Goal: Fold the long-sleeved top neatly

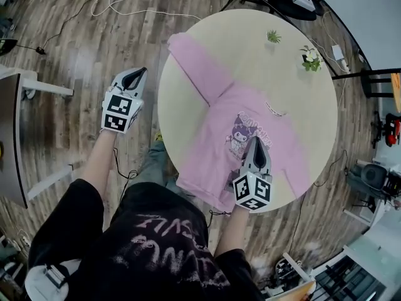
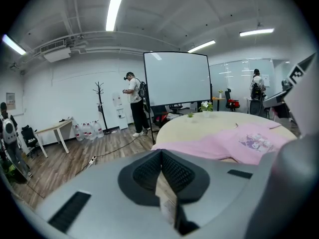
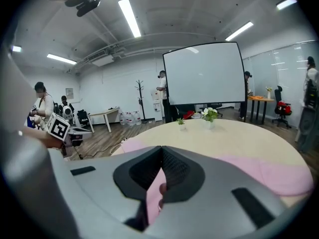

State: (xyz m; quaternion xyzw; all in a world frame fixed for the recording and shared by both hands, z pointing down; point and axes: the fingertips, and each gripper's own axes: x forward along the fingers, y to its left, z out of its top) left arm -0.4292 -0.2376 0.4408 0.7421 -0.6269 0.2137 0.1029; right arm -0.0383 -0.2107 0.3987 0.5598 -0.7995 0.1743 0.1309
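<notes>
A pink long-sleeved top [image 1: 250, 130] with a cartoon print lies face up on the round beige table [image 1: 301, 105]. One sleeve [image 1: 191, 58] stretches toward the table's far left edge. My left gripper [image 1: 133, 77] hangs shut and empty over the wooden floor, just left of the table. In the left gripper view its jaws [image 2: 160, 156] meet, with the top [image 2: 239, 143] ahead and to the right. My right gripper [image 1: 256, 144] is shut above the near part of the top, close to the print. Pink cloth [image 3: 279, 171] shows beyond the right gripper [image 3: 162, 156], with nothing clamped.
Two small potted plants [image 1: 273, 36] [image 1: 311, 59] stand on the table's far side. Cables [image 1: 125, 8] trail over the floor. A dark-topped desk [image 1: 12, 137] stands at the left. A white screen [image 2: 177, 78] and several people stand across the room.
</notes>
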